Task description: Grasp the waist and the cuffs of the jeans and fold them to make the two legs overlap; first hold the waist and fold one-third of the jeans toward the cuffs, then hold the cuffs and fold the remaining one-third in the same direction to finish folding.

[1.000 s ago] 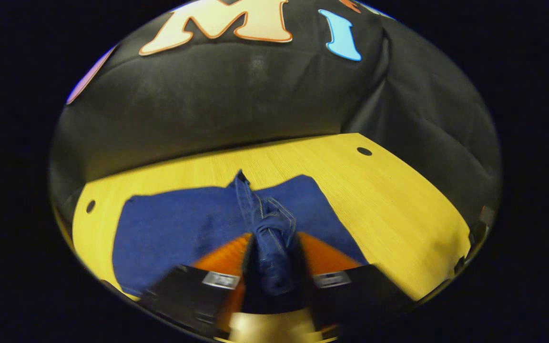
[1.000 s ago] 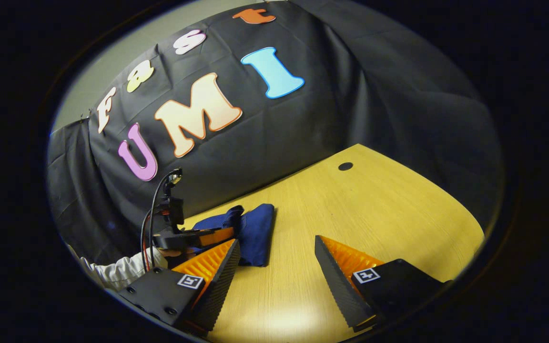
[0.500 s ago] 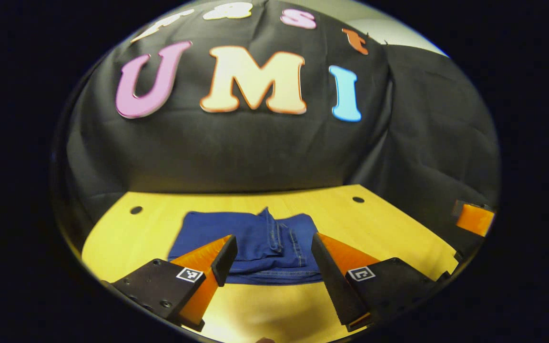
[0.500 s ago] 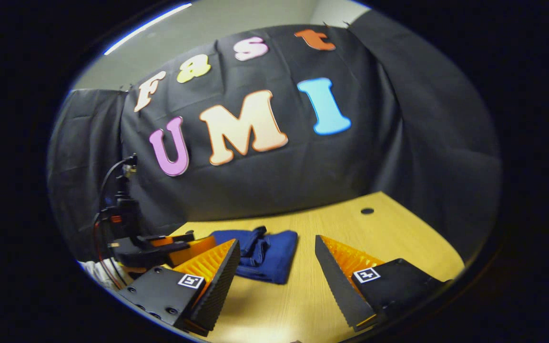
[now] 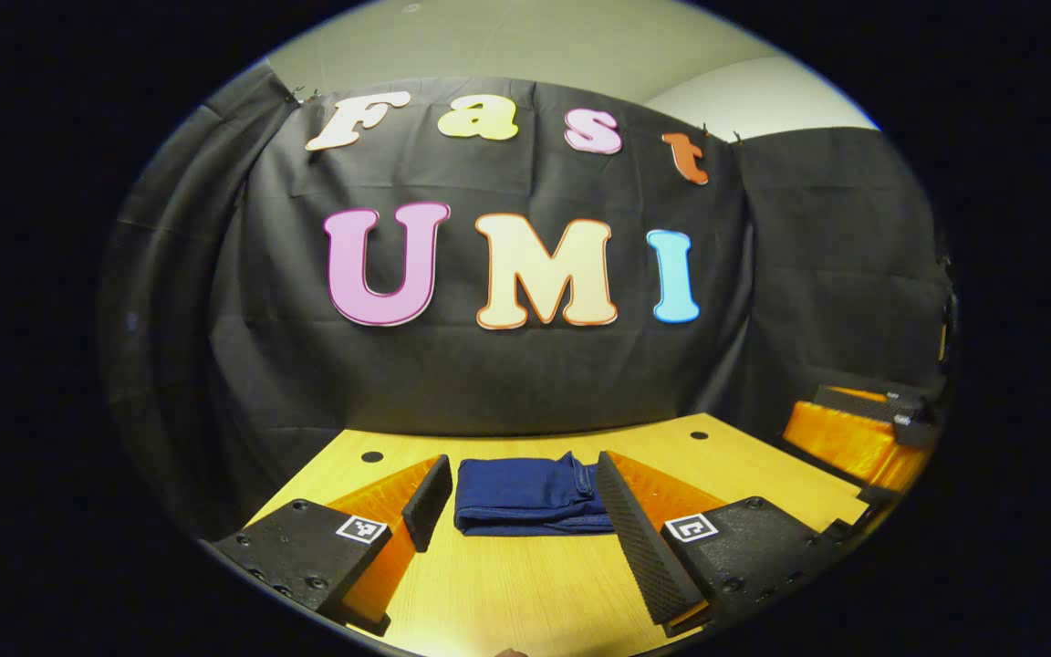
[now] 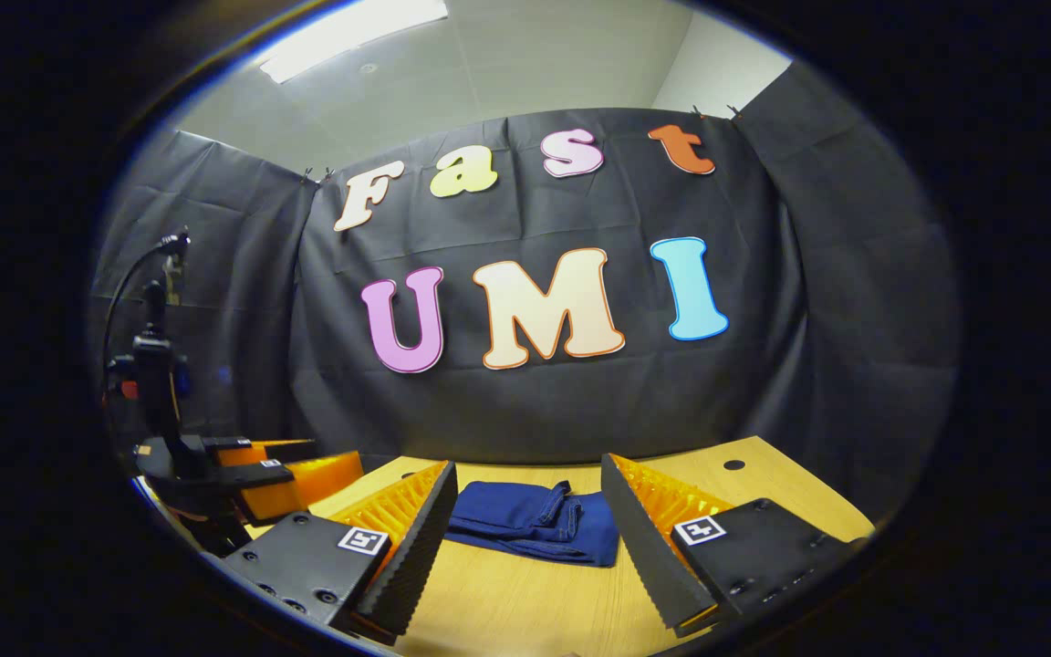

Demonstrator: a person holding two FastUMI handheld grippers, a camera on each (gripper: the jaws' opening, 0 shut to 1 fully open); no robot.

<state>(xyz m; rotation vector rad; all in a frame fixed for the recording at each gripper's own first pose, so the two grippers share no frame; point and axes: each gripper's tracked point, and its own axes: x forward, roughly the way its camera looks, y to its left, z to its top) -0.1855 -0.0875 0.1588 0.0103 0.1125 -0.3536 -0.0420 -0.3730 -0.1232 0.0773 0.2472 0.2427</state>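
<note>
With both folds apparently done, judging by the compact bundle, what remains is a clean retreat. Left tongs (image 5: 518, 511) sit nearest in the left gripper view, spread wide apart, nothing between them, held above the worktop (image 5: 525, 584). Right tongs (image 6: 525, 529) in the right gripper view likewise gape wide and hold nothing. Just past the fingertips in both views, jeans (image 5: 525, 497) lie flat on the worktop as a small folded stack, layers showing at the near edge, one seam ridge on top toward the right. In the right gripper view the jeans (image 6: 535, 525) look slightly askew, top layer bunched a bit at the middle. The other gripper shows at far left there, orange fingers pointing inward, well apart from the cloth. Behind everything hangs the black booth wall.

To do this step well: keep both tongs clear of the stack, pull away level so no finger snags the top layer. If tidying is wanted, I'd judge a light press on the bunched ridge enough.
</note>
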